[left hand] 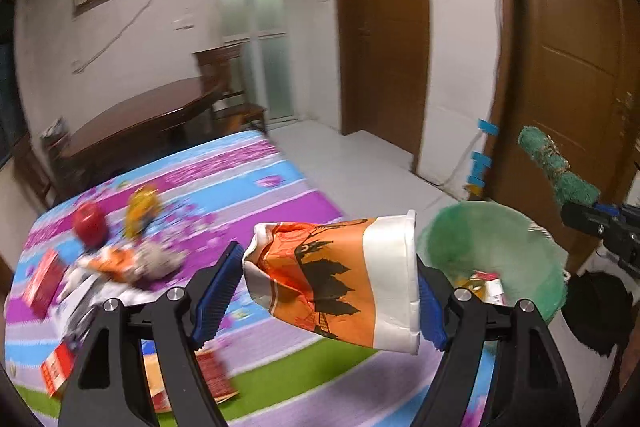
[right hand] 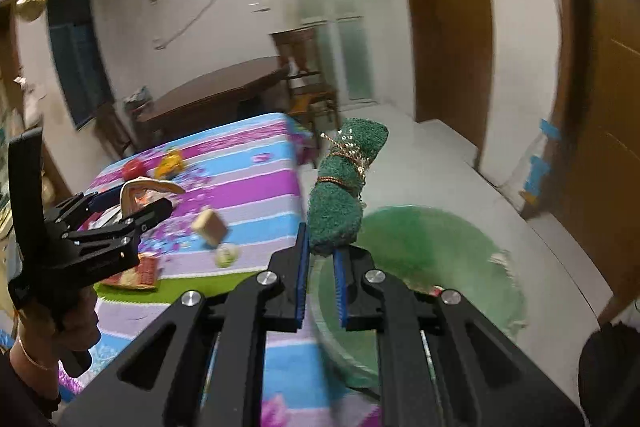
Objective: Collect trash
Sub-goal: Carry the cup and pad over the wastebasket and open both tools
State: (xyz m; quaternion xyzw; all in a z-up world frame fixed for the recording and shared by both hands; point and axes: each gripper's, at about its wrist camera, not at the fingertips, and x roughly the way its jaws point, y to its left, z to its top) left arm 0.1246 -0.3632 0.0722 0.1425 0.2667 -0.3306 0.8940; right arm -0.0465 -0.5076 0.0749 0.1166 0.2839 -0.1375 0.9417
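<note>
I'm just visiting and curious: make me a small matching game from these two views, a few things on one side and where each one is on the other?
Things:
1. paper cup
2. green fuzzy roll
3. red apple-like thing
4. green bin

Places:
A. lying on the striped mat
B. standing on the floor
C. in the left gripper
D. in the right gripper

Pairs: 1-C, 2-D, 3-A, 4-B

Left gripper (left hand: 332,291) clamps crushed paper cup (left hand: 340,275) beside green bin (left hand: 492,243).

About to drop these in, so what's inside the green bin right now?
In the green bin, a few colourful wrappers lie at the bottom. The crushed paper cup and left gripper cover its near side, so that part is hidden.
</note>
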